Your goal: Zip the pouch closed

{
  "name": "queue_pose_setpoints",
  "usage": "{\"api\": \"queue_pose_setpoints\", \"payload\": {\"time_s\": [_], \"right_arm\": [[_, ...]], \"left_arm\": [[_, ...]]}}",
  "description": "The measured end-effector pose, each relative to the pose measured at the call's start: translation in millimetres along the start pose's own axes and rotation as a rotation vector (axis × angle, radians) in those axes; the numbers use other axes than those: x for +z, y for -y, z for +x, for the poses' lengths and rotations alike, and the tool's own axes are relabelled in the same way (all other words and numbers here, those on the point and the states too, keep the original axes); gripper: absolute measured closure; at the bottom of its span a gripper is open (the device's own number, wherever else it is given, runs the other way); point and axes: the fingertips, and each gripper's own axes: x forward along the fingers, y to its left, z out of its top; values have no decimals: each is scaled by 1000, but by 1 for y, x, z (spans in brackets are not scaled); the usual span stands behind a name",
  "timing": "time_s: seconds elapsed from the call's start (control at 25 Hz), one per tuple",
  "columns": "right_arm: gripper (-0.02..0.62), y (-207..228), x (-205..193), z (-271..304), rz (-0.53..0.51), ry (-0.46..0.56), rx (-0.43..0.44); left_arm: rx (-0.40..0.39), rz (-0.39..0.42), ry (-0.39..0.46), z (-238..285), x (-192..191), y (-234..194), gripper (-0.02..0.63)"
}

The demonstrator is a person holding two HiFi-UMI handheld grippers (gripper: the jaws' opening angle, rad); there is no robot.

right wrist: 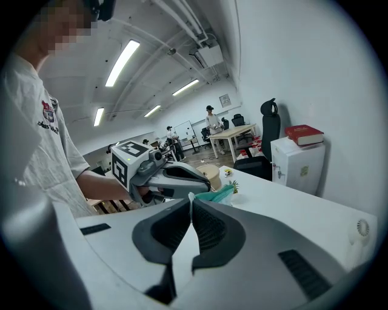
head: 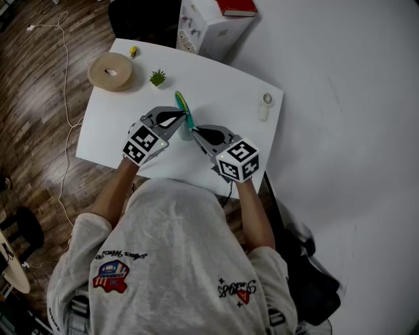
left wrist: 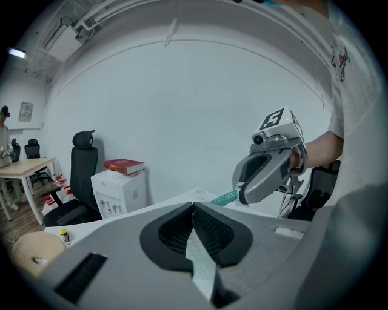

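A teal pouch (head: pixel 183 106) is held up over the white table (head: pixel 222 91) between my two grippers. My left gripper (head: pixel 181 118) is shut on it; in the left gripper view pale teal mesh fabric (left wrist: pixel 200 261) lies pinched between its closed jaws (left wrist: pixel 194 206). From the other side my right gripper (head: pixel 195 131) is shut on the pouch's edge, and a thin pale strip (right wrist: pixel 182 251) runs between its jaws (right wrist: pixel 191 198). Whether that strip is the zipper pull I cannot tell. The teal pouch (right wrist: pixel 219 194) stretches from there toward the left gripper (right wrist: pixel 162 176).
On the table's far left sit a tan woven roll (head: pixel 111 70), a small potted plant (head: pixel 157 78) and a little yellow item (head: pixel 133 51). A small white fan (head: pixel 264 105) stands at the right. Behind the table is a white box (head: pixel 208 27) with a red book (head: pixel 237 7).
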Motion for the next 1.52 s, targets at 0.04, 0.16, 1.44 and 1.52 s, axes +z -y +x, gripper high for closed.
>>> {"api": "queue_pose_setpoints", "payload": {"time_s": [0.04,0.16,1.44,1.52], "right_arm": [[578,0,0,0,2,1,0],[578,1,-1,1,5,1,-2],[578,1,-6,-11,43,23,-26],[578,2,-7,-12,46,24,-31]], "left_arm": [[0,1,-1,1,0,0,598],[-2,3,-3,2,-1,-1,598],[-28,31,-34,16,-7,1,598],[-32,32,-31,16,-6,1,598]]}}
